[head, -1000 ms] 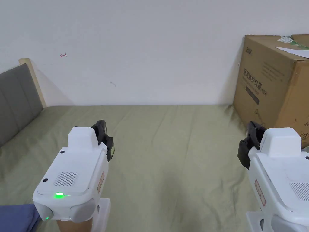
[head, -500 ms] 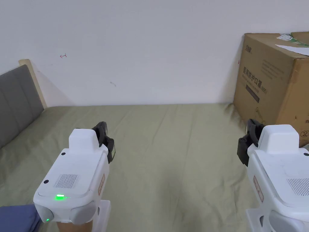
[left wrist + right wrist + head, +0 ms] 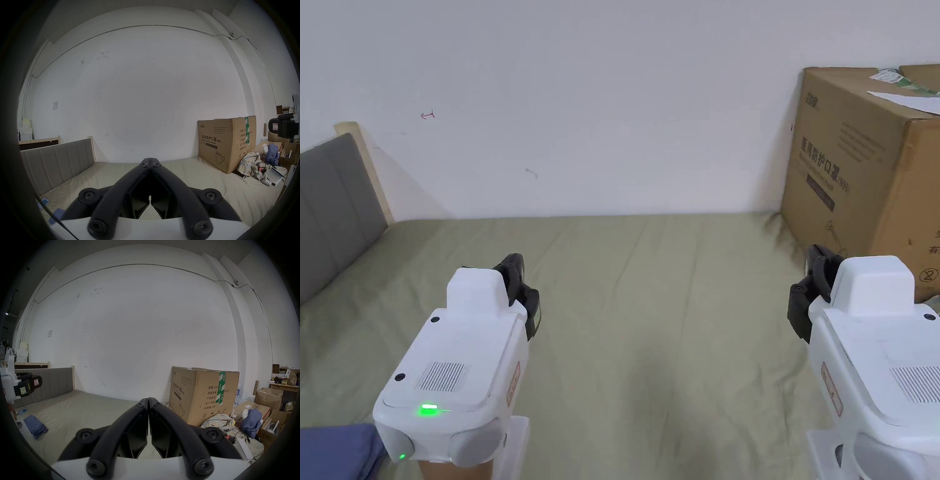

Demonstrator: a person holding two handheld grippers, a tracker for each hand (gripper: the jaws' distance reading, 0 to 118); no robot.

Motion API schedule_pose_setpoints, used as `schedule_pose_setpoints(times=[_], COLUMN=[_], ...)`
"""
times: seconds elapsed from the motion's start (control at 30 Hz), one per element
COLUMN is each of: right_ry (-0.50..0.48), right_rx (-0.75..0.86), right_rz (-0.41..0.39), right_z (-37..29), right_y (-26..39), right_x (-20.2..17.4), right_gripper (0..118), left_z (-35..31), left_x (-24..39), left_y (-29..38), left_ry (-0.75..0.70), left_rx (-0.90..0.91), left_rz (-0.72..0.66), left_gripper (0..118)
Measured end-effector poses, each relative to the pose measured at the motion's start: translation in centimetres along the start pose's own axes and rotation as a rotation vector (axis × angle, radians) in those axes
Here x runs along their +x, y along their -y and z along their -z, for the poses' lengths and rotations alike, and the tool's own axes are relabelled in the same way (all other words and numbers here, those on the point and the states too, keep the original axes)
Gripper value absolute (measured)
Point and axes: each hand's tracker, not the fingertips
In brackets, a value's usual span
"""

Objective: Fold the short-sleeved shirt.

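Both the left gripper and right gripper have edged slightly forward and upward.

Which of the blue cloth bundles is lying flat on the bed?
The folded blue cloth by the left gripper; the other blue bundle is heaped beside the cardboard box.

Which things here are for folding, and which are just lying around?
For the job: blue cloth, maybe the shirt; left gripper; right gripper; bed.
Just lying about: box, checked cloth, phone.
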Motion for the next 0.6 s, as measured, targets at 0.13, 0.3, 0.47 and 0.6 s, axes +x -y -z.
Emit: schedule_pose_setpoints(times=[0.13,0.3,0.47,0.6], right_ry=[0.001,0.003,0.004,0.001], right_rx=[0.003,0.006,0.008,0.009], right_rz=[0.0,-0.004,-0.006,-0.007], right_z=[-0.06,-0.1,-0.11,-0.13], right_y=[-0.07,-0.09,-0.01,0.0], right_x=[0.02,0.01,-0.01,-0.08], right_gripper=[0,0,0,0], left_z=[-0.05,-0.14,-0.32,-0.46], left_x=[0.02,0.07,-0.03,-0.11], left_y=[-0.04,-0.03,0.0,0.05], left_ry=[0.005,0.006,0.002,-0.001], left_rx=[0.001,0.001,0.003,0.003], left_rz=[-0.009,-0.003,-0.004,-0.005], left_gripper=[0,0,0,0])
